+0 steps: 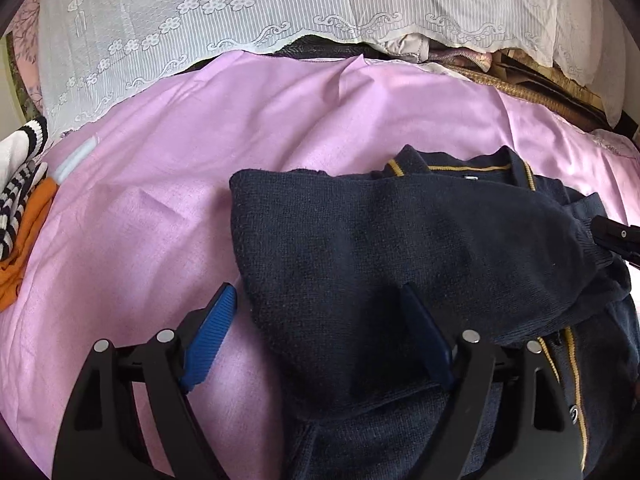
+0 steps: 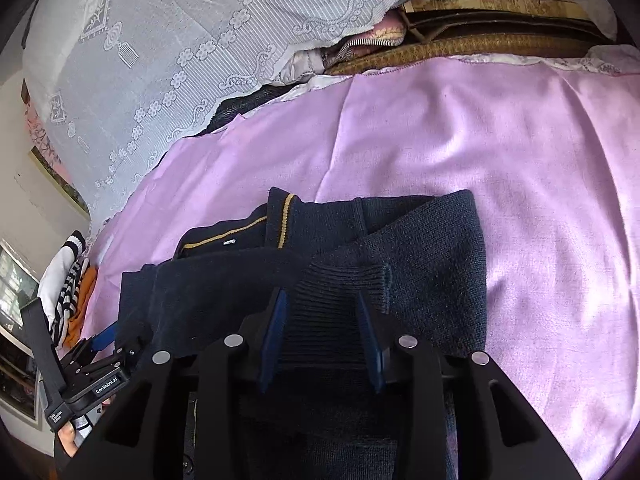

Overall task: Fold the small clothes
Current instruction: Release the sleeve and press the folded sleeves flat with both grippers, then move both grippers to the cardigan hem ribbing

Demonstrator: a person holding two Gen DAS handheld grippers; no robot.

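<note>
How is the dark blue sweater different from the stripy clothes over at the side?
The navy sweater is plain dark knit with thin yellow trim; the striped clothes are black and white bands. The sweater lies in the middle of the pink sheet, partly folded, by the grippers; the striped clothes sit bunched at the sheet's edge beside an orange garment, untouched. Both rest on the same sheet.

A: Open pink sheet point(image 1: 168, 208) lies left of the navy cardigan point(image 1: 400, 240) and beyond its collar.

B: Striped and orange clothes point(image 1: 20, 216) crowd the left edge; a lace cover point(image 1: 200, 20) bounds the back.
</note>
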